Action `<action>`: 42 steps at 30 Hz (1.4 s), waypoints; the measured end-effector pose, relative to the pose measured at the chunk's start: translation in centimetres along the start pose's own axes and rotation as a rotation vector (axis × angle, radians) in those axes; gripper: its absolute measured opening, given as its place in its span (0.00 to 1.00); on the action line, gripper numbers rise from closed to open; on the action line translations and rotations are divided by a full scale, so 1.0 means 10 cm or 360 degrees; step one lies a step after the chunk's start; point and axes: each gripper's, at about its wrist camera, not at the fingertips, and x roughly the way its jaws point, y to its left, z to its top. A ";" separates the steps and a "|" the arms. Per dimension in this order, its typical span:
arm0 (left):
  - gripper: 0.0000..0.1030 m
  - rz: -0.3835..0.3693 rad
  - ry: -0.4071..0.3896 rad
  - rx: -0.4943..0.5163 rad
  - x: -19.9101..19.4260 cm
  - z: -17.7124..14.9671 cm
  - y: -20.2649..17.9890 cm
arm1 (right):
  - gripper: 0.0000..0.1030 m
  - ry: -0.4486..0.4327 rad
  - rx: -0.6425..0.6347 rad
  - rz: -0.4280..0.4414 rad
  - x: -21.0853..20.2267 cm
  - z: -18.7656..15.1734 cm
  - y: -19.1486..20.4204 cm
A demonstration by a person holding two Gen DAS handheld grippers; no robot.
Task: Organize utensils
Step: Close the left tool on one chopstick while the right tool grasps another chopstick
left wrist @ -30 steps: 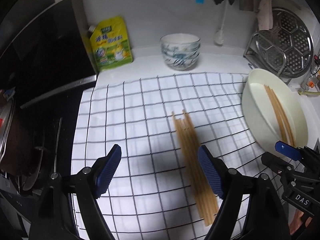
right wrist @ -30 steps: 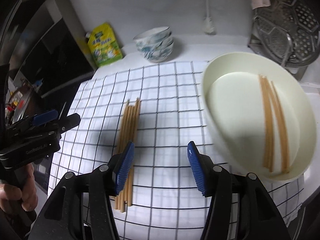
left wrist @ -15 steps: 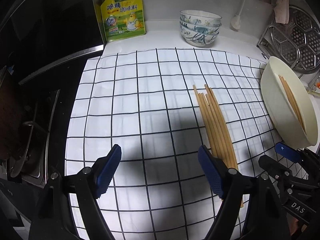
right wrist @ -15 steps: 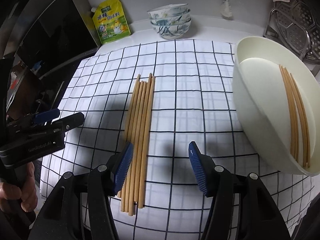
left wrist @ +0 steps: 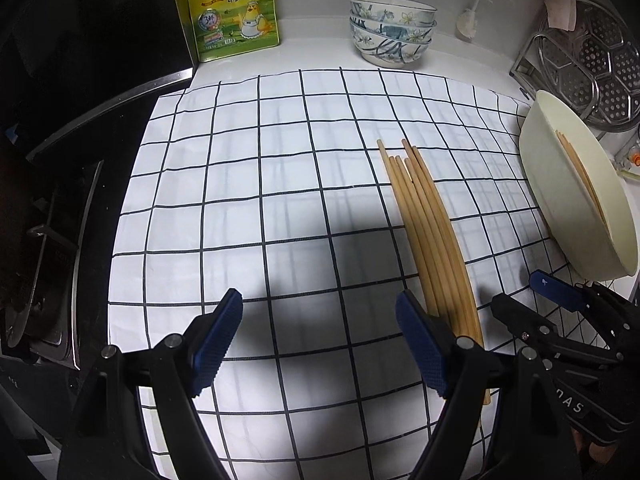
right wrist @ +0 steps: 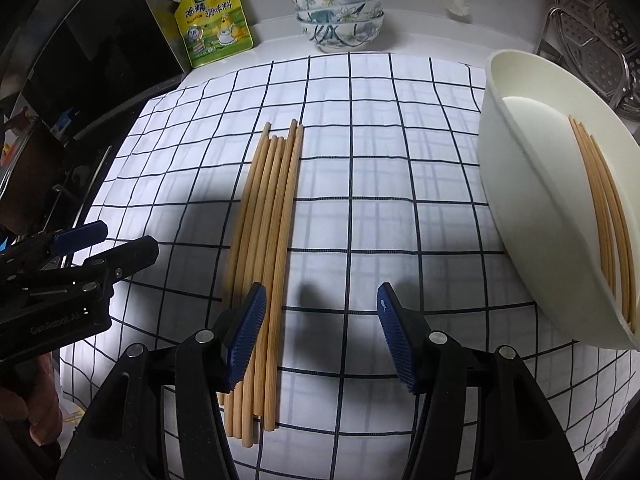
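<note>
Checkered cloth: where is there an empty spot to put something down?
The checkered cloth is bare between the stove edge and the loose chopsticks, and behind them up to the stacked bowls. It is crowded where the white basin sits close beside the chopsticks.

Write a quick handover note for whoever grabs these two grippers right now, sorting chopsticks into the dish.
Left gripper: open, empty, over bare checked cloth.
Right gripper: open, empty, its left finger over the loose chopsticks.
Done: a few chopsticks lie in the cream dish at the right.
Left: the bundle on the cloth still needs moving into the dish.
</note>
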 end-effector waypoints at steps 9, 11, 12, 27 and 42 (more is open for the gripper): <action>0.75 -0.0005 0.0038 0.0005 0.07 -0.06 0.00 | 0.54 0.0033 -0.0051 -0.0037 0.11 -0.02 0.07; 0.76 -0.0004 0.0037 0.0008 0.07 -0.07 -0.01 | 0.54 0.0039 -0.0064 -0.0039 0.13 -0.03 0.10; 0.76 -0.0002 0.0036 0.0010 0.06 -0.07 -0.01 | 0.54 0.0040 -0.0069 -0.0041 0.14 -0.03 0.10; 0.76 -0.0001 0.0043 -0.0004 0.07 -0.07 0.01 | 0.54 0.0058 -0.0086 -0.0092 0.18 -0.07 0.07; 0.77 -0.0060 0.0058 0.0038 0.18 -0.08 -0.24 | 0.54 0.0058 -0.0071 -0.0179 0.18 -0.12 -0.11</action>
